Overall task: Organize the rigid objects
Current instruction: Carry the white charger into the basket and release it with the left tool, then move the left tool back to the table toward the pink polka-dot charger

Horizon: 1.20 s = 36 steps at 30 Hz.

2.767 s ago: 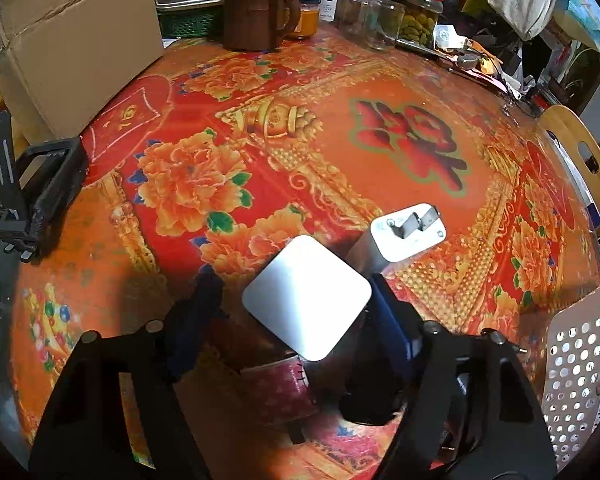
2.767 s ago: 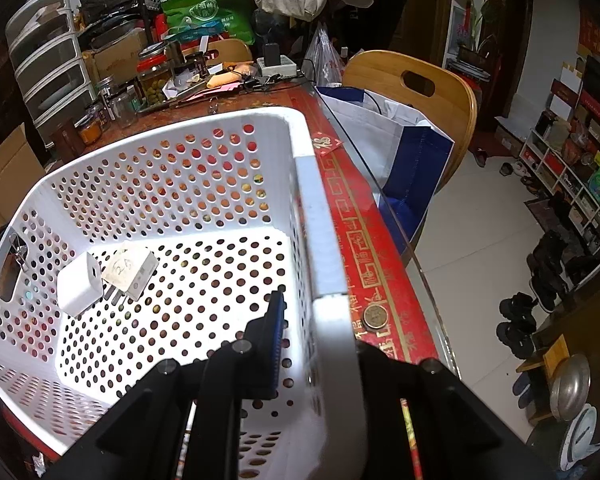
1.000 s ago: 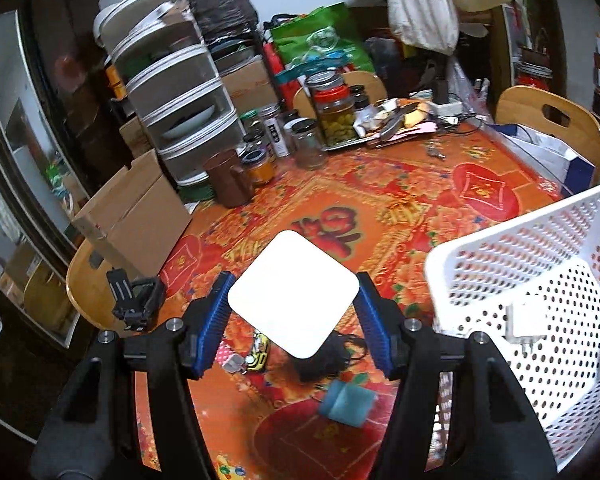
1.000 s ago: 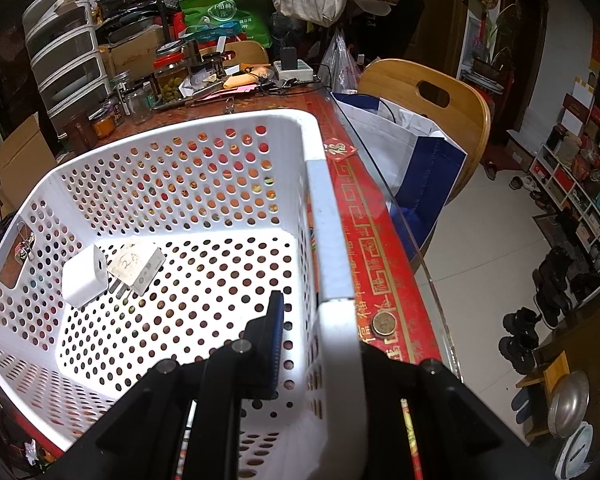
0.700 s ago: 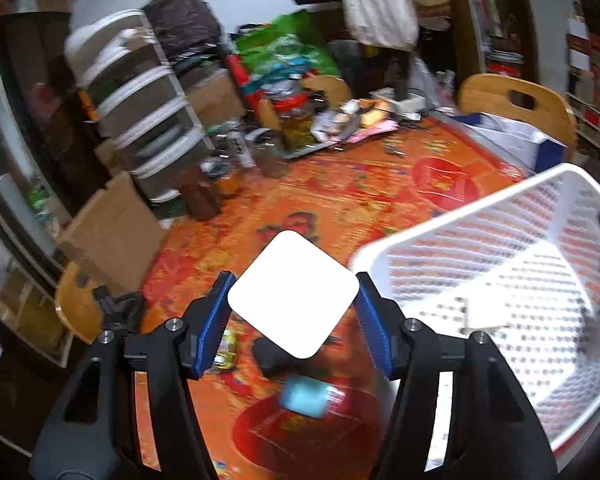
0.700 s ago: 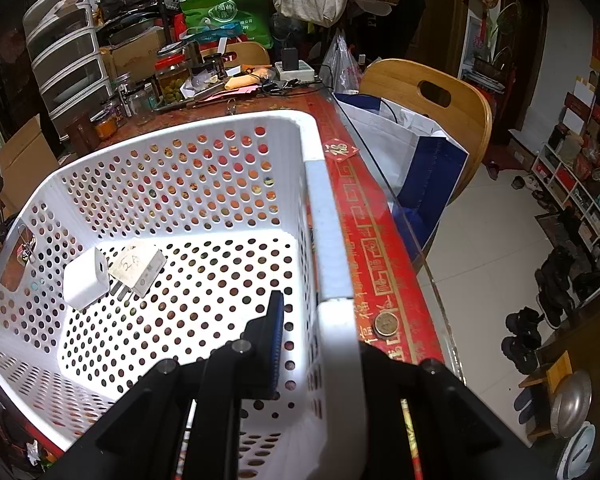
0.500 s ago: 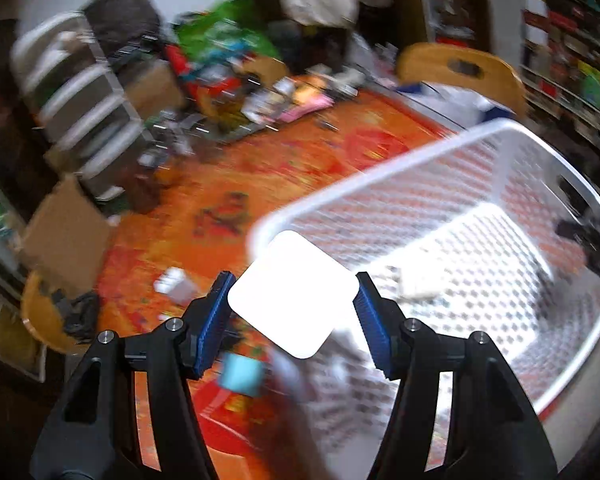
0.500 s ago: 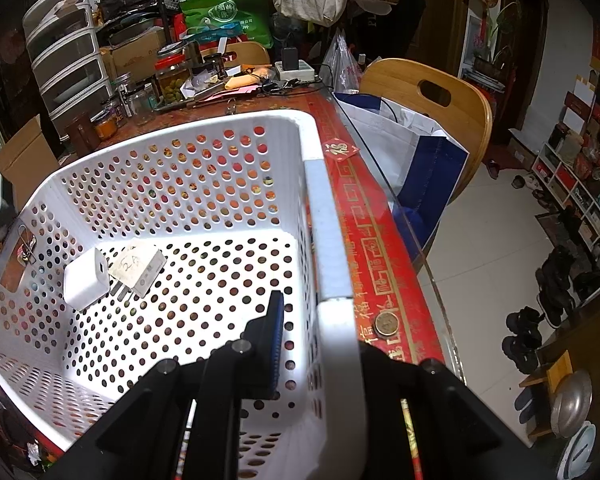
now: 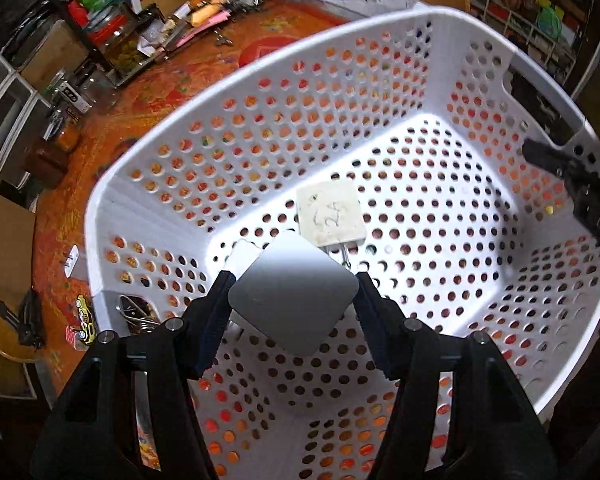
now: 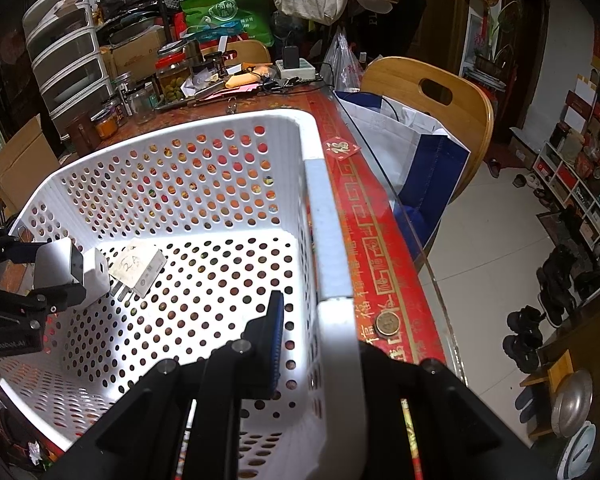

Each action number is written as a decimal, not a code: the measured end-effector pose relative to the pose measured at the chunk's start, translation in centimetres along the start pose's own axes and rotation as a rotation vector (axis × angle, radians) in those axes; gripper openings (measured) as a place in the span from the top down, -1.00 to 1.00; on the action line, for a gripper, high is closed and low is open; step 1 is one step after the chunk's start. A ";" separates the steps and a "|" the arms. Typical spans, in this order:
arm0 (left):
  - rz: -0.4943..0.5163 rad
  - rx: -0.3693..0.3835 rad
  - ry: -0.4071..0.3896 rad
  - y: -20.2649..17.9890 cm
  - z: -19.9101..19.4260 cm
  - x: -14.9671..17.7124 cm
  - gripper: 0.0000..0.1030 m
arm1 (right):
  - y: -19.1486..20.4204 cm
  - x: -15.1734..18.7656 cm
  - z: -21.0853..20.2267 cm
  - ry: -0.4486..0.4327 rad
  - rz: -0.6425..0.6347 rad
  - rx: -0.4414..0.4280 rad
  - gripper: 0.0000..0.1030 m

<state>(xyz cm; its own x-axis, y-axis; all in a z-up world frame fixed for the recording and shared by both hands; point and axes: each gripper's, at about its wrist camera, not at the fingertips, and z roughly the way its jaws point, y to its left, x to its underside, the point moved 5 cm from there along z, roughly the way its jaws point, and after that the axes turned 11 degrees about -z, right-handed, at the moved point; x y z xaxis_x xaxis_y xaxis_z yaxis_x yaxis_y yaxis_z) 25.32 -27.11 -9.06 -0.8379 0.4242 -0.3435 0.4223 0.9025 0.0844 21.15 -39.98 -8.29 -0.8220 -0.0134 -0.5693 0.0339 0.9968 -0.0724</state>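
My left gripper (image 9: 293, 295) is shut on a white square charger block (image 9: 294, 298) and holds it inside the white perforated basket (image 9: 380, 80), above its floor. On the floor lie a flat white plug adapter marked 2A (image 9: 330, 216) and a small white cube charger (image 9: 242, 254), partly hidden by the held block. In the right wrist view the left gripper (image 10: 56, 276) holds the block (image 10: 58, 262) at the basket's left side, next to the cube (image 10: 96, 276) and the adapter (image 10: 140, 266). My right gripper (image 10: 320, 344) is shut on the basket's rim (image 10: 332, 264).
The basket stands on a red floral tablecloth (image 9: 148, 92). A white plug (image 9: 70, 260) and a small yellow toy car (image 9: 84, 314) lie left of the basket. Jars and clutter (image 10: 172, 76) fill the table's far side. A wooden chair (image 10: 440, 100), a bag and a coin (image 10: 387, 323) are to the right.
My left gripper has carried the white block from above the table, rightward over the basket rim and down into the basket. The right gripper has stayed clamped on the rim.
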 end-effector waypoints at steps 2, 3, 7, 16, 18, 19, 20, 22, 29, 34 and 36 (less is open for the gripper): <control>0.022 0.014 0.032 0.0 0.4 0.1 -0.13 | 0.0 0.0 0.0 0.000 -0.001 0.000 0.74; 0.040 0.015 0.050 -0.3 0.7 0.2 -0.13 | 0.0 0.0 0.0 0.000 0.000 0.000 0.74; 0.107 0.020 0.091 -1.1 1.3 0.5 -0.14 | 0.1 0.1 0.0 0.005 -0.001 -0.003 0.74; 0.020 0.061 -0.080 2.5 -3.1 0.6 -0.63 | 0.1 0.1 0.1 0.016 -0.004 -0.002 0.74; -0.040 0.090 -0.177 5.4 -6.2 1.1 -0.63 | 0.1 0.2 0.0 0.018 -0.004 -0.003 0.74; -0.083 0.083 -0.238 7.7 -8.1 1.6 -0.65 | 0.1 0.2 0.0 0.019 -0.005 -0.003 0.74; -0.130 0.067 -0.288 10.2 -9.6 2.3 -0.74 | 0.1 0.2 0.0 0.021 -0.007 -0.002 0.74; -0.212 0.027 -0.348 14.4 -11.0 3.3 -0.97 | 0.1 0.1 0.0 0.025 -0.011 0.000 0.74; -0.596 -0.087 -0.271 31.7 -3.6 7.6 -1.00 | 0.1 0.0 0.0 0.020 -0.007 -0.004 0.74; -0.668 -0.087 -0.173 35.3 3.2 9.5 -0.68 | 0.1 0.1 0.0 0.023 -0.008 -0.001 0.74; -0.671 -0.074 -0.161 35.3 4.5 9.3 -0.56 | 0.1 0.0 0.0 0.026 -0.007 -0.001 0.74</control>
<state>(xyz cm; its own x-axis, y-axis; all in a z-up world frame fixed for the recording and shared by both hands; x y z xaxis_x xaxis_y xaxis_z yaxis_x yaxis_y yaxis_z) 34.01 8.40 -13.52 -0.8453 -0.2390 -0.4778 -0.1993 0.9709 -0.1330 21.14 -39.92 -8.33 -0.8365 -0.0185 -0.5477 0.0275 0.9968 -0.0756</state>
